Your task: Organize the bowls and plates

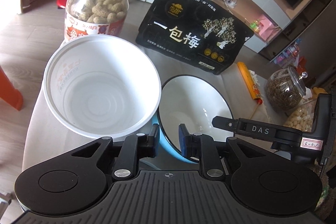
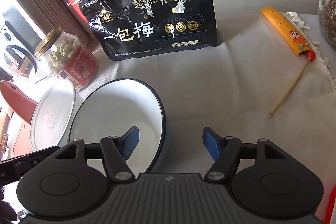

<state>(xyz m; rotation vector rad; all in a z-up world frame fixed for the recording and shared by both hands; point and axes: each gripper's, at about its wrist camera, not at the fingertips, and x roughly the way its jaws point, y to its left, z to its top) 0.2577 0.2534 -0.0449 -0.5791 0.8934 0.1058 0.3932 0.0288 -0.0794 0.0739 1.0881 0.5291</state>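
A white-lined enamel bowl [image 1: 195, 102] with a blue outside and a black rim stands on the grey tablecloth. It touches a taller white plastic tub [image 1: 100, 85] on its left. My left gripper [image 1: 168, 140] straddles the bowl's near rim, one pad outside on the blue wall and one inside, shut on it. In the right wrist view the same bowl [image 2: 117, 110] lies at lower left. My right gripper [image 2: 171, 143] is open across the bowl's right rim, one pad inside and one outside, neither touching. One of its fingers [image 1: 222, 123] reaches over the bowl in the left wrist view.
A jar of peanuts [image 1: 96, 5] and a black snack bag [image 1: 189, 28] stand behind the bowl and tub. To the right lie a yellow case [image 2: 287, 33] with a thin stick [image 2: 287, 91], and a glass jar [image 1: 285, 89]. The table edge [image 1: 31, 102] runs at left.
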